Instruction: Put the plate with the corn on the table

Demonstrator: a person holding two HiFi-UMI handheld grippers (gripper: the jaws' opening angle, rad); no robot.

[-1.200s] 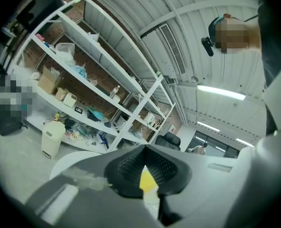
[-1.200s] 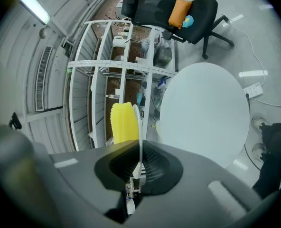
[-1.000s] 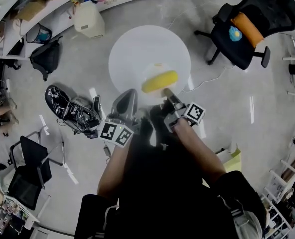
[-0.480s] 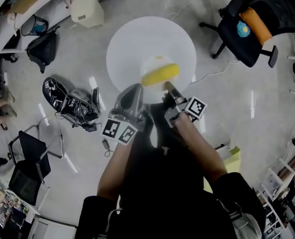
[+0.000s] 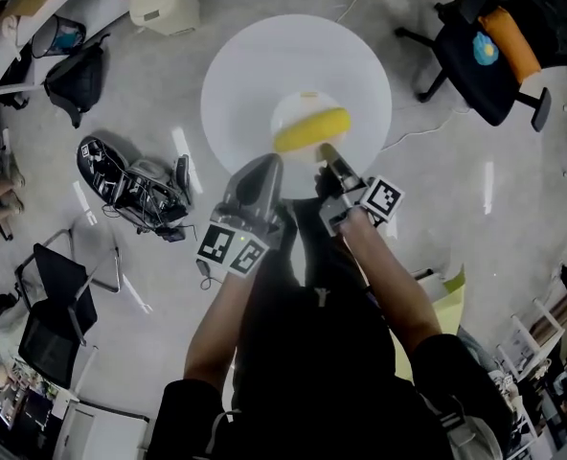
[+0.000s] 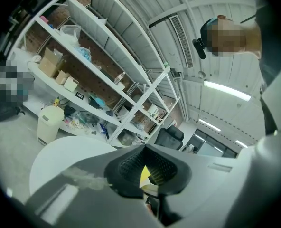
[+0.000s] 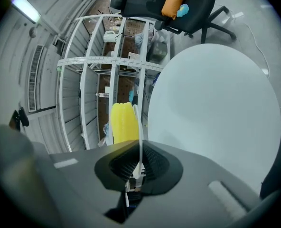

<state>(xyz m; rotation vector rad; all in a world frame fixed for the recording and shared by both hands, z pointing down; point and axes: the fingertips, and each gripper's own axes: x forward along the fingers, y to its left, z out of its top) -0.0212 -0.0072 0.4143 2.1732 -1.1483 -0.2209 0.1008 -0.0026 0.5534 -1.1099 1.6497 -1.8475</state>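
A white plate [image 5: 301, 106] carrying a yellow corn cob [image 5: 310, 129] hangs over the near part of the round white table [image 5: 264, 65]. My right gripper [image 5: 324, 151] is shut on the plate's near rim. In the right gripper view the rim [image 7: 140, 127] runs edge-on into the right gripper [image 7: 138, 167], with the corn [image 7: 123, 122] beside it and the table [image 7: 211, 103] beyond. My left gripper [image 5: 269, 164] sits just left of the plate, its jaws closed. In its own view the left gripper [image 6: 147, 175] shows only a yellow-white sliver at the slit. Whether the plate touches the table is unclear.
A black office chair [image 5: 494, 46] with an orange cushion stands at the far right. A dark bag [image 5: 82, 80] and a white bin [image 5: 164, 8] lie far left, with tangled gear [image 5: 135, 195] on the floor left and a small chair [image 5: 58, 305] nearer. Shelving [image 6: 107, 89] lines the wall.
Both grippers and the plate have moved forward, so the plate now lies farther over the table. The right gripper's hold on the rim is unchanged.
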